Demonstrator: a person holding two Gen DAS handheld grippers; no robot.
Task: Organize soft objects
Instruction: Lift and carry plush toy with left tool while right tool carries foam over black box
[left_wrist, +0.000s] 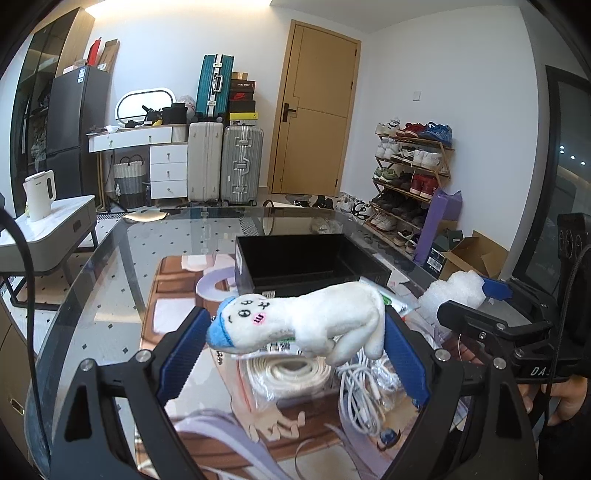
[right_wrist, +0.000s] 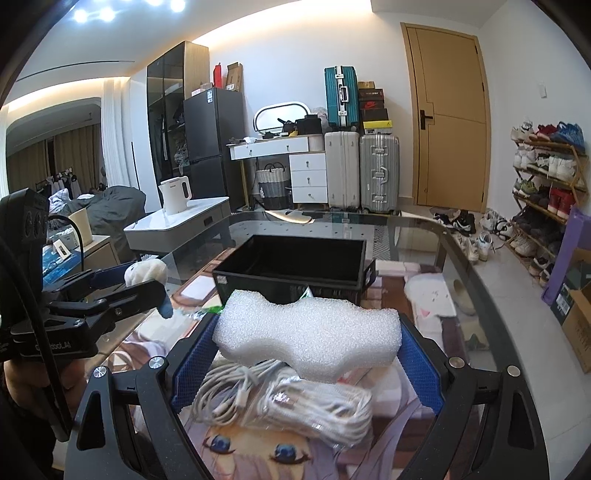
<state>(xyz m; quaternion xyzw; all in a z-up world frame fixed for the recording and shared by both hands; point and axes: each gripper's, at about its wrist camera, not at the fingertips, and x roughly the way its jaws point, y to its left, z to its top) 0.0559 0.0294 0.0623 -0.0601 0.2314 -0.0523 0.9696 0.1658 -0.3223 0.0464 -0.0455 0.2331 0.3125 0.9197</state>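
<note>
My left gripper (left_wrist: 295, 339) is shut on a white plush toy (left_wrist: 306, 321) with a blue cap, held sideways above the glass table (left_wrist: 110, 280). My right gripper (right_wrist: 308, 345) is shut on a white foam block (right_wrist: 306, 332), also held above the table. Each gripper shows in the other view, the right one with the foam (left_wrist: 458, 291) at the right, the left one with the plush (right_wrist: 146, 273) at the left. A black open bin (left_wrist: 295, 258) stands on the table just beyond both; it also shows in the right wrist view (right_wrist: 291, 266).
Bagged white cables (right_wrist: 295, 402) and a coiled white strap (left_wrist: 288, 373) lie on the printed mat (right_wrist: 369, 443) under the grippers. A side table with a white kettle (left_wrist: 38, 194) stands left. Suitcases (left_wrist: 225, 166), a door and a shoe rack (left_wrist: 410, 177) are behind.
</note>
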